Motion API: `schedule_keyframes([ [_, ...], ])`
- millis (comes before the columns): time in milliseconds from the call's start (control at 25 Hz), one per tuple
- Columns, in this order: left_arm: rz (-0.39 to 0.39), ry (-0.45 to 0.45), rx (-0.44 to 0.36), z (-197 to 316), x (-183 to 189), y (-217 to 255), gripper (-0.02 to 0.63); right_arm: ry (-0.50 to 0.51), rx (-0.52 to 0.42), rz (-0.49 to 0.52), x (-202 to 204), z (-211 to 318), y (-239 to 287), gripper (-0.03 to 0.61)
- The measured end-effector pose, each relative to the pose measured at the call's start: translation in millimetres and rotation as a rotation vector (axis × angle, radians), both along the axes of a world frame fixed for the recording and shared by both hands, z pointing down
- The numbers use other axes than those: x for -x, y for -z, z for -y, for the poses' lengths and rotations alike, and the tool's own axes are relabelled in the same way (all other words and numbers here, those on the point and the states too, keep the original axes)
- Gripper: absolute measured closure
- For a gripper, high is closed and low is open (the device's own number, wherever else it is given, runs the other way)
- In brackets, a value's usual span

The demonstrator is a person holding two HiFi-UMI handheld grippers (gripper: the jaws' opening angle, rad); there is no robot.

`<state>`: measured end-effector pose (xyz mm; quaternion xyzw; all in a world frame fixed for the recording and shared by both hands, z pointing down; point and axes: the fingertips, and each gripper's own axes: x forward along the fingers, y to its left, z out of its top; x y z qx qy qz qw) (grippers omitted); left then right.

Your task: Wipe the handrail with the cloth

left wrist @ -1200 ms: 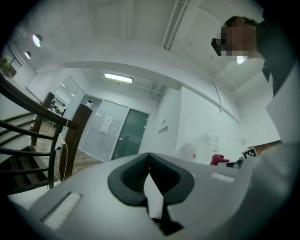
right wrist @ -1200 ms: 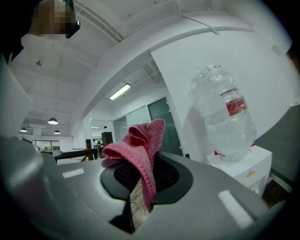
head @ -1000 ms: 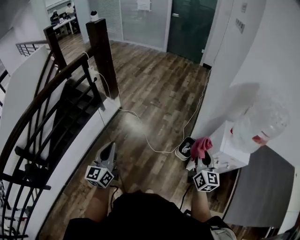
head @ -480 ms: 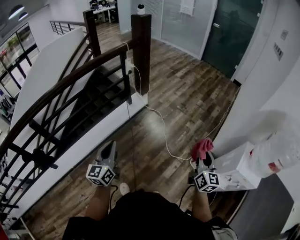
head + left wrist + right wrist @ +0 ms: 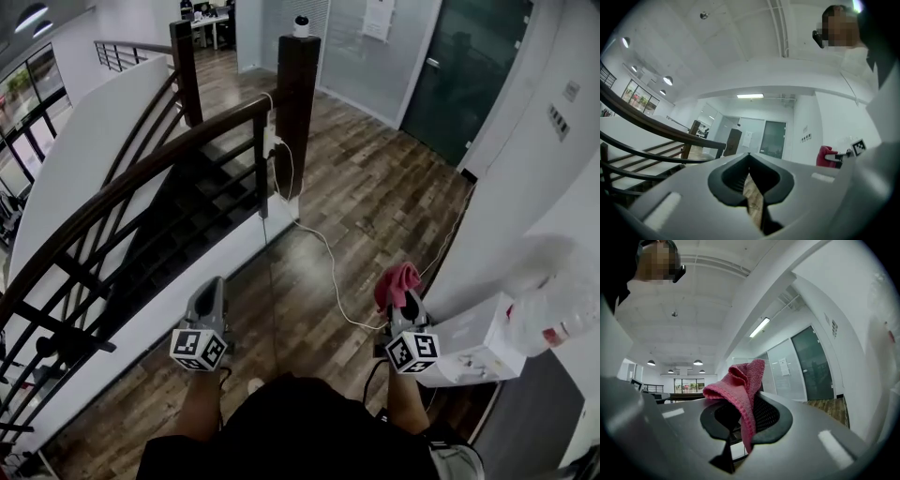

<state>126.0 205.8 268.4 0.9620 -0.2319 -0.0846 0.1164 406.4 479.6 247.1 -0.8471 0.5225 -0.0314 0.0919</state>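
Two hand-held grippers show low in the head view, one on each side of the person's dark top. At far left, the dark wooden handrail [image 5: 122, 185] curves up over black balusters and a stairwell to a square newel post [image 5: 298, 112], which carries a small white camera [image 5: 302, 25] on its cap. The left gripper [image 5: 210, 284] points forward over the wooden floor [image 5: 375, 197], near the white skirting of the stair and well apart from the rail. Its own view shows the two jaw tips pressed together with nothing between them. Only floor shows through the hollow behind the tips. Its marker cube [image 5: 199, 349] bears black-and-white squares, not letters.

A white cable [image 5: 323, 253] trails from the post across the boards. Right of it, the right gripper [image 5: 405, 302] pinches the pink cloth [image 5: 396, 284]. In that gripper's view the knitted fabric [image 5: 740, 385] is clamped between the jaws, bunching above them and hanging down through the gap. The cloth touches no part of the rail.

Farther right, a clear water bottle [image 5: 553, 300] with a red label sits on a white dispenser [image 5: 469, 347] against the wall. The label's print is too blurred to read, as is the sheet of paper [image 5: 379, 19] on the glass partition beside the dark green door [image 5: 464, 75].
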Motion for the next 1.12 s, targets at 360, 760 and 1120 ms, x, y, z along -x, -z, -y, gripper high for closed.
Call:
schedule_keyframes([
  [360,0.017,-0.043,-0.053,41.4,18.6,-2.5,0.615,0.070,0.013,-0.038,46.3,81.5,10.7,0.528],
  [760,0.039,0.028,-0.056,81.3,20.6,-11.1,0.615,0.130,-0.008,-0.037,32.6,126.0,6.7,0.528],
  [1120,0.009,0.140,-0.078,96.3,-33.5,6.2,0.615,0.232,-0.044,-0.021,-55.5,169.1,-2.4,0.528],
])
